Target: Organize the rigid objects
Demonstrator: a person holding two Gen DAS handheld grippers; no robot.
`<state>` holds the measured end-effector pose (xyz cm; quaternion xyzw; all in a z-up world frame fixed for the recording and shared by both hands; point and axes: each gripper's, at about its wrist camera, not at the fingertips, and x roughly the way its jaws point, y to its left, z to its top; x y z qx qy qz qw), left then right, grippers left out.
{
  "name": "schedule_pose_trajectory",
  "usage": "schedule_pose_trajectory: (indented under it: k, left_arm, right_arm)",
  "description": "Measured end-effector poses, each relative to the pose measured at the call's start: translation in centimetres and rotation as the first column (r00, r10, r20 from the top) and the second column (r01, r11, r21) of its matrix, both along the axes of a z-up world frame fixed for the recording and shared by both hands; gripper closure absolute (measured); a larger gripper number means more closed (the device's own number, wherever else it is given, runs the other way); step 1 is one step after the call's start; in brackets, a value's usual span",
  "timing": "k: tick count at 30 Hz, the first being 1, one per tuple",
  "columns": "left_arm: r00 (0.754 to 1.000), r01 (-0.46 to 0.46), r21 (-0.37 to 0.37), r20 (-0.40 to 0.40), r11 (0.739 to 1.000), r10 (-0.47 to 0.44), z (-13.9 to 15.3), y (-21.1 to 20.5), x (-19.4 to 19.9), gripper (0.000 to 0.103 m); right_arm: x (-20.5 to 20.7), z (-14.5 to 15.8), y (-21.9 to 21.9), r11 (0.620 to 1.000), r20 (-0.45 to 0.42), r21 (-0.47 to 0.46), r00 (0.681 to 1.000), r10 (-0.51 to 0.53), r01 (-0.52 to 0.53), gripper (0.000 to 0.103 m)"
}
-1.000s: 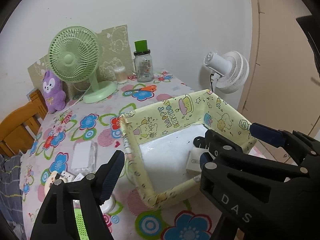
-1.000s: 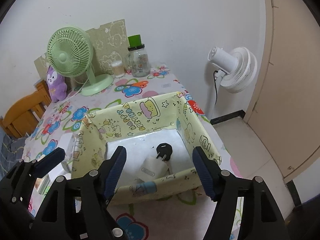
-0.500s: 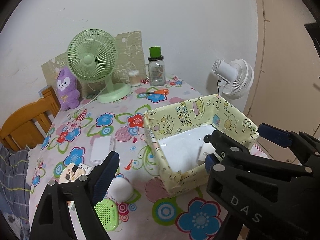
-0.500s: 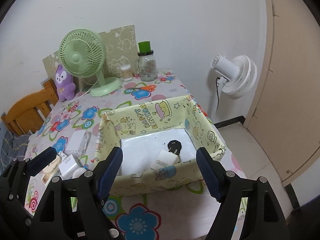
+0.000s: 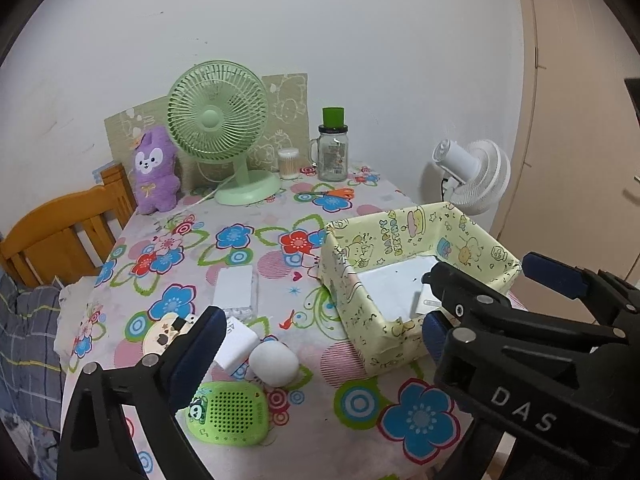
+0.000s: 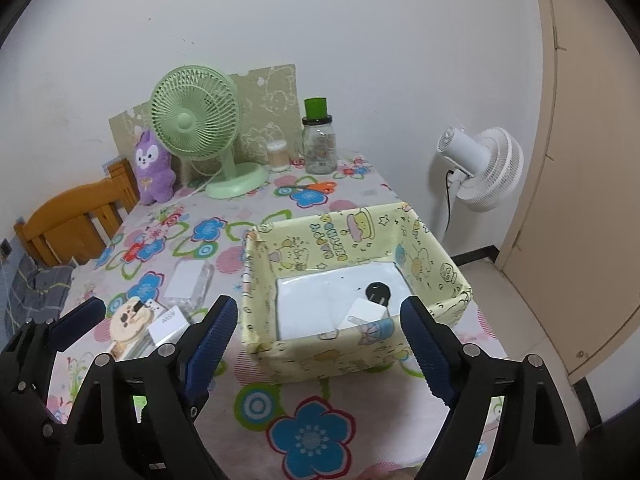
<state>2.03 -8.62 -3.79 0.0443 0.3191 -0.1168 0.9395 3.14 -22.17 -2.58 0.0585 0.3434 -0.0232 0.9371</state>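
A yellow cartoon-print box [image 6: 352, 240] [image 5: 404, 232] stands on the flowered table and holds a white charger [image 6: 362, 314] with a black plug [image 6: 378, 292]. Left of the box lie a green speaker [image 5: 228, 414], a white round object [image 5: 274, 364], a small white box [image 5: 236, 340] [image 6: 168, 326], a round cartoon-face item [image 5: 164, 332] [image 6: 128, 318] and a white rectangular case [image 5: 236, 290] [image 6: 186, 282]. My left gripper [image 5: 320, 352] is open and empty, above the loose items. My right gripper [image 6: 320, 344] is open and empty, in front of the box.
At the table's back stand a green desk fan [image 5: 224, 132], a purple plush [image 5: 154, 170], a jar with a green lid [image 5: 332, 148], a cotton swab tub [image 5: 289, 163] and orange scissors [image 5: 334, 193]. A wooden chair [image 5: 60, 232] is at left, a white floor fan [image 6: 478, 168] at right.
Both grippers have pulled back and up from the box, so more of the table shows. The loose items left of the box have come into view. The charger stays in the box.
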Motion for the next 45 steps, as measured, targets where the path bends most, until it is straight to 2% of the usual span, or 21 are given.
schedule_pose_trajectory:
  k: [11, 25, 33, 36, 38, 45]
  left_arm:
    - [1.000, -0.020, -0.016, 0.023, 1.000, 0.020, 0.9, 3.2, -1.4, 0.000]
    - [0.999, -0.041, -0.029, 0.030, 0.999, 0.042, 0.8, 6.4, -2.3, 0.000]
    - [0.999, -0.046, -0.021, 0.029, 0.999, 0.046, 0.2, 8.0, -2.1, 0.000]
    - [0.998, -0.050, 0.000, 0.029, 0.999, 0.050, -0.3, 8.4, -1.9, 0.000]
    - [0.998, -0.052, 0.007, 0.023, 0.999, 0.052, -0.7, 8.8, -1.7, 0.000]
    - [0.998, -0.061, -0.007, -0.008, 0.998, 0.061, -1.8, 10.5, -1.1, 0.000]
  right_arm:
    - [-1.2, 1.2, 2.9, 0.999, 0.061, -0.024, 0.997, 0.042, -0.040, 0.007]
    - [-2.1, 1.6, 6.4, 0.994, 0.083, -0.059, 0.992, 0.093, -0.089, 0.000]
    - [-2.1, 1.2, 8.4, 0.990, 0.096, -0.079, 0.988, 0.125, -0.117, 0.000]
    - [-2.4, 1.0, 9.6, 0.984, 0.140, -0.131, 0.980, 0.143, -0.124, 0.000]
    - [-2.2, 0.9, 10.3, 0.978, 0.138, -0.152, 0.977, 0.162, -0.141, 0.000]
    - [-1.1, -0.3, 11.7, 0.972, 0.103, -0.120, 0.972, 0.212, -0.199, 0.000]
